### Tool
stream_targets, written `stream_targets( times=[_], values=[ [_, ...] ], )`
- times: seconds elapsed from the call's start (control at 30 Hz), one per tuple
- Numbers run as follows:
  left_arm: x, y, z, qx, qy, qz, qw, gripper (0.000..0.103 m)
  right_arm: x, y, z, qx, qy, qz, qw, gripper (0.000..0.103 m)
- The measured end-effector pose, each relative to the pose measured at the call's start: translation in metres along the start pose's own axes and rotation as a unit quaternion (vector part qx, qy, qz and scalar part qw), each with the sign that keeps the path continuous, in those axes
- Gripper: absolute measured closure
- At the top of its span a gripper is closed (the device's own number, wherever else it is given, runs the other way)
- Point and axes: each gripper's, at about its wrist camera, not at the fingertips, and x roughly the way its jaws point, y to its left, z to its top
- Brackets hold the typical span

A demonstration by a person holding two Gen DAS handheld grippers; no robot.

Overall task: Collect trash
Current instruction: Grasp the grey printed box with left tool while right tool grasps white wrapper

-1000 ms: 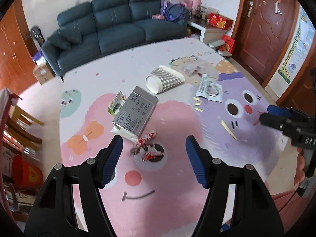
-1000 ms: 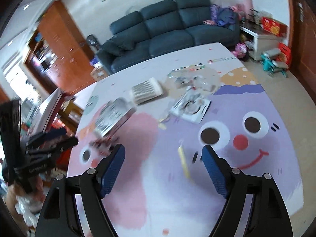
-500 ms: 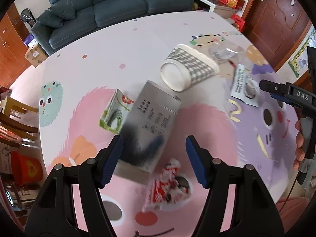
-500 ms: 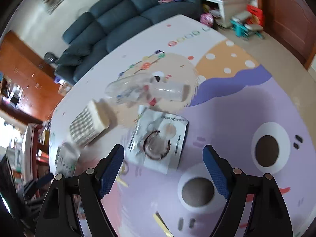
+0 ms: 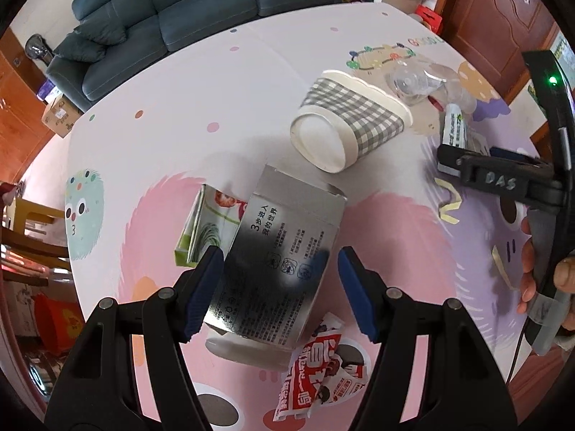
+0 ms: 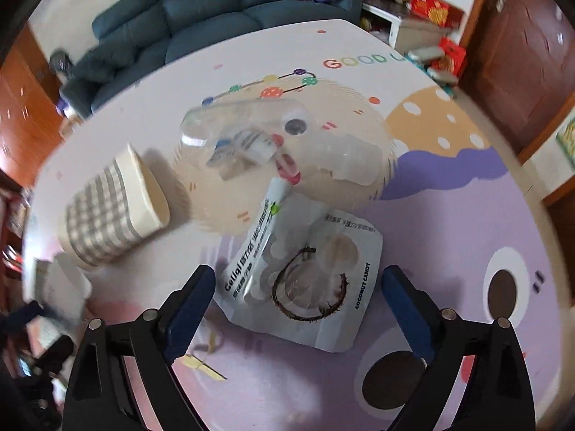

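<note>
A silver printed box [image 5: 284, 262] lies on the cartoon mat [image 5: 151, 136], framed by the blue pads of my left gripper [image 5: 278, 292]. That gripper is open and hovers over the box without pressing it. A green carton [image 5: 201, 230] lies left of the box and a red-and-white wrapper [image 5: 320, 373] below it. My right gripper [image 6: 298, 309] points down at a white coconut candy bag [image 6: 316, 280]. Its jaws are opening, and the bag lies between them untouched. A white tube-like pack [image 6: 258, 237] rests on the bag.
A checked paper cup lies on its side [image 5: 348, 122] [image 6: 111, 215]. Clear plastic packaging [image 6: 251, 136] lies beyond the bag, and yellow strips [image 6: 205, 362] lie near it. A blue sofa [image 5: 179, 7], a cardboard box [image 5: 59, 115] and wooden doors [image 5: 503, 18] ring the mat.
Both grippers came down closer to the mat. The left one moved forward over the silver box. The right one swung from the yellow strip to the candy bag and its jaws widened.
</note>
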Motion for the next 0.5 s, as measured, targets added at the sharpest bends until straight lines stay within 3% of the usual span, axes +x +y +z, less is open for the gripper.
stream_targets(
  times=[0.2, 0.27, 0.33, 0.43, 0.5],
  values=[
    [0.01, -0.012, 0.004, 0.029, 0.01, 0.015, 0.9994, 0.038, -0.008, -0.001, -0.008, -0.038, -0.023, 0.006, 0.999, 0.032],
    [0.012, -0.014, 0.007, 0.037, 0.01, 0.016, 0.9991, 0.038, -0.013, -0.004, -0.012, -0.045, -0.025, 0.01, 0.999, 0.045],
    [0.014, -0.014, 0.009, 0.043, 0.014, 0.016, 0.9988, 0.037, -0.018, -0.008, -0.013, -0.048, -0.025, 0.015, 0.998, 0.069],
    [0.016, -0.012, 0.011, 0.054, 0.031, 0.007, 0.998, 0.037, -0.024, -0.019, -0.017, -0.052, -0.021, 0.03, 0.998, 0.082],
    [0.019, -0.011, 0.009, 0.068, 0.049, 0.0, 0.9965, 0.037, -0.026, -0.026, -0.019, -0.052, -0.019, 0.041, 0.998, 0.084]
  ],
)
